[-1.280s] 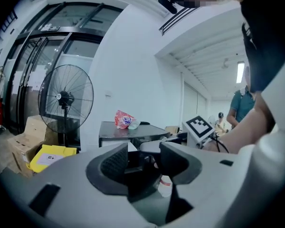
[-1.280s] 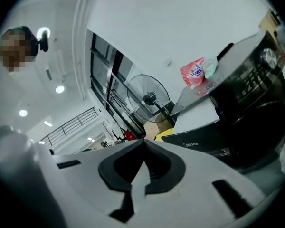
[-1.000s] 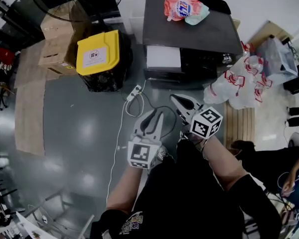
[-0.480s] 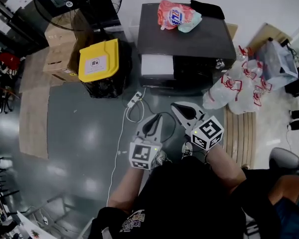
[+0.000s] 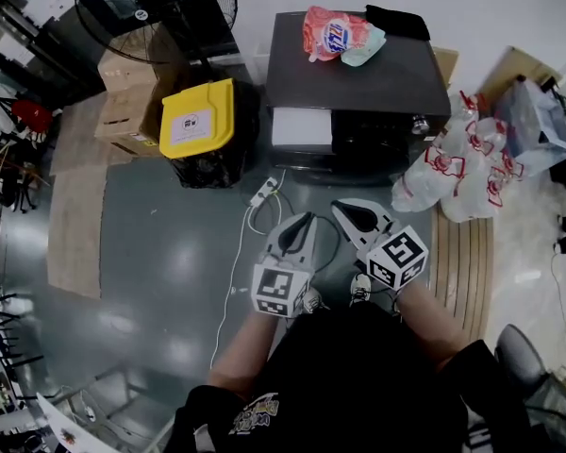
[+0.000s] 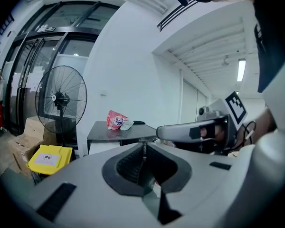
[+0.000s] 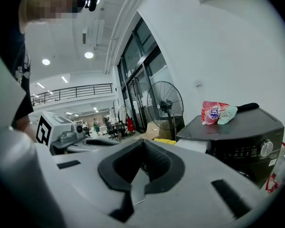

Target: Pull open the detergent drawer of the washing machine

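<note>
Before the washing machine [image 5: 358,78] front, open grey floor [image 5: 160,243].

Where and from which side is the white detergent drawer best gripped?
Probably the lower edge of the detergent drawer's front panel, coming straight from the front: it is set into the washing machine's front, so only that face is exposed.

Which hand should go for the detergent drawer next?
Left, marginally. The left tool sits squarely before the white detergent drawer; the right tool sits before the dark control panel, angled across. Both are shut, empty, short of the washing machine.
</note>
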